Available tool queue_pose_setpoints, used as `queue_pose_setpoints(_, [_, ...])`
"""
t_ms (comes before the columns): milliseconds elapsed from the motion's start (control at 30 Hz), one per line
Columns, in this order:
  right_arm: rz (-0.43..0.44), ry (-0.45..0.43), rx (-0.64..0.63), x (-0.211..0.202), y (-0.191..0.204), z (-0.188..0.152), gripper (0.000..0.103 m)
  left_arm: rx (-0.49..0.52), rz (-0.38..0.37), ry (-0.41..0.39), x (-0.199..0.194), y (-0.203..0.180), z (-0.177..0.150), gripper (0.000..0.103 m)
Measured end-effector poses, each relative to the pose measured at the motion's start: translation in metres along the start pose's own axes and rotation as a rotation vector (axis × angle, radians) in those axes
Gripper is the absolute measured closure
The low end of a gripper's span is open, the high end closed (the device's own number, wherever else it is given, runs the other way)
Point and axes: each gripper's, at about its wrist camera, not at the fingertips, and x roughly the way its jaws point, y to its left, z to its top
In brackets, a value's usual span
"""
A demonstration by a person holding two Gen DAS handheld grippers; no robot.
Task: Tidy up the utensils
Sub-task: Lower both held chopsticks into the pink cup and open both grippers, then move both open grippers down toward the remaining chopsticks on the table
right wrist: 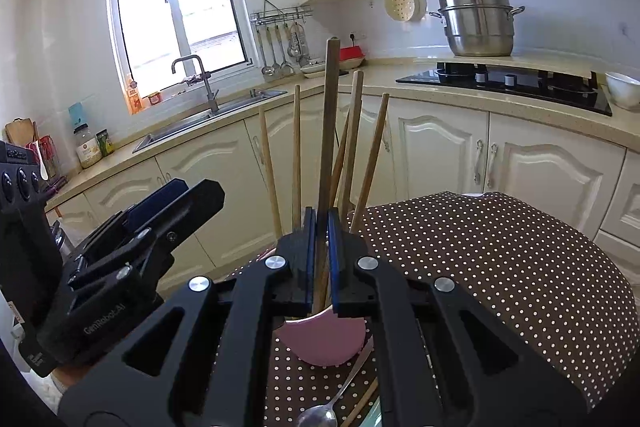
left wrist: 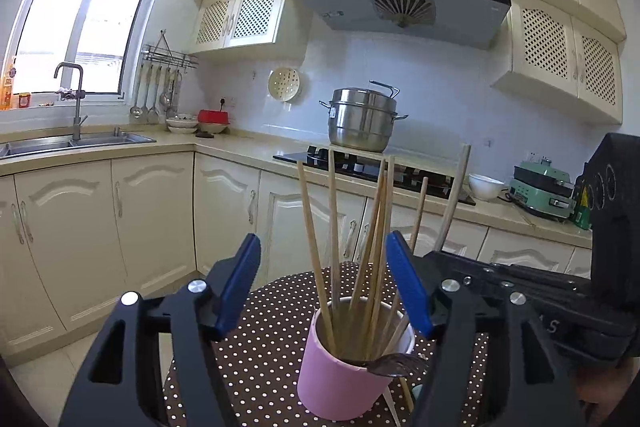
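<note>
While my right gripper (right wrist: 322, 223) clenches one chopstick (right wrist: 330, 115) over the pink cup (left wrist: 344, 367), my left gripper (left wrist: 324, 287) hangs released.
A tilted push could topple that cup off the dotted table (right wrist: 500, 259).

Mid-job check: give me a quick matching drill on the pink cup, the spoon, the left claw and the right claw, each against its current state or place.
Column one:
1. pink cup
2. spoon
3. left claw
4. right claw

Column two:
A. shut on a chopstick
B. lying on the dotted tablecloth beside the cup
C. open, fingers either side of the chopstick bundle
D. standing upright, holding chopsticks

Pairs: 1-D, 2-B, 3-C, 4-A
</note>
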Motion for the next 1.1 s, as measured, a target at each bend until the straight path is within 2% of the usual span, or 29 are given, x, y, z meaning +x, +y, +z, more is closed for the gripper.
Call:
queue_pose_setpoints(500, [-0.028,0.006,0.006,-0.014,0.009,-0.005,0.095,0.033,0.048,0.037,-0.026,-0.012,0.001,0.035])
queue_pose_setpoints(533, [-0.032,0.005,0.007,-0.015,0.010,-0.005,0.092,0.031,0.051,0.041,-0.027,-0.012,0.001,0.035])
queue_pose_setpoints(600, [-0.039,-0.001,0.013,-0.019,0.011,-0.006,0.073,0.027,0.059,0.047,-0.030,-0.011,0.002,0.035])
queue_pose_setpoints(633, [-0.055,-0.010,0.018,-0.021,0.011,-0.006,0.058,0.021,0.063,0.043,-0.032,-0.010,0.002,0.034])
queue_pose_setpoints(667, [-0.066,-0.022,0.023,-0.024,0.011,-0.006,0.054,0.017,0.063,0.044,-0.034,-0.010,0.003,0.034])
queue_pose_setpoints(1100, [-0.064,-0.069,0.021,-0.063,0.018,-0.005,0.046,0.025,0.064,0.051,-0.063,-0.021,0.009,0.033])
